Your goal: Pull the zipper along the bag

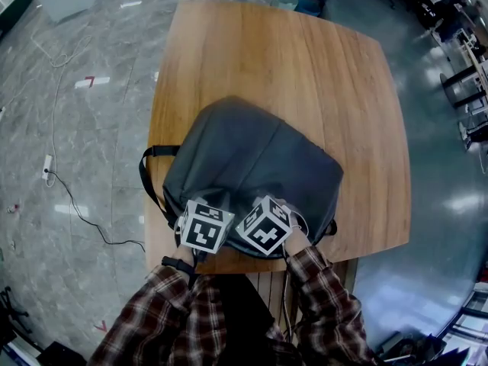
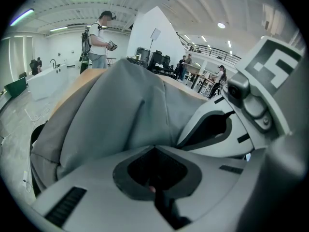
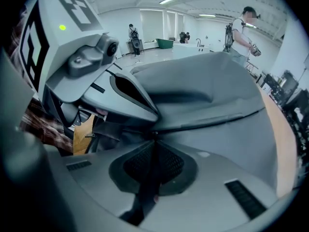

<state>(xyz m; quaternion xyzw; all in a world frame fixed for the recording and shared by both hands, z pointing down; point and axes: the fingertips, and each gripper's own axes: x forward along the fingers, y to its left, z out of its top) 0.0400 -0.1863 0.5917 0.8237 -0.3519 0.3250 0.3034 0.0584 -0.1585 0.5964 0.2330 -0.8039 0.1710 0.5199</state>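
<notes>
Two grippers: the left gripper [image 2: 155,147] and right gripper [image 3: 154,138] sit side by side at the near edge of the bag [image 1: 252,155]. In the head view their marker cubes [image 1: 204,226] cover both sets of jaws.
Left gripper: jaws pressed together, tips against the bag's grey fabric. A dark strip is caught between them; whether it is fabric or a pull tab cannot be told.
Right gripper: jaws closed, tips at the end of the zipper [image 3: 212,121], which runs off to the right as a dark seam. A dark strip is pinched between them, its exact part unclear.
Bag: grey backpack lying on the wooden table [image 1: 305,59], close to the front edge. A black strap [image 1: 147,175] hangs over the left side. The near rim is hidden under the grippers.
Zipper, head view: not traceable on the dark fabric.
Person: plaid sleeves [image 1: 324,303], cut off at the lower edge.
</notes>
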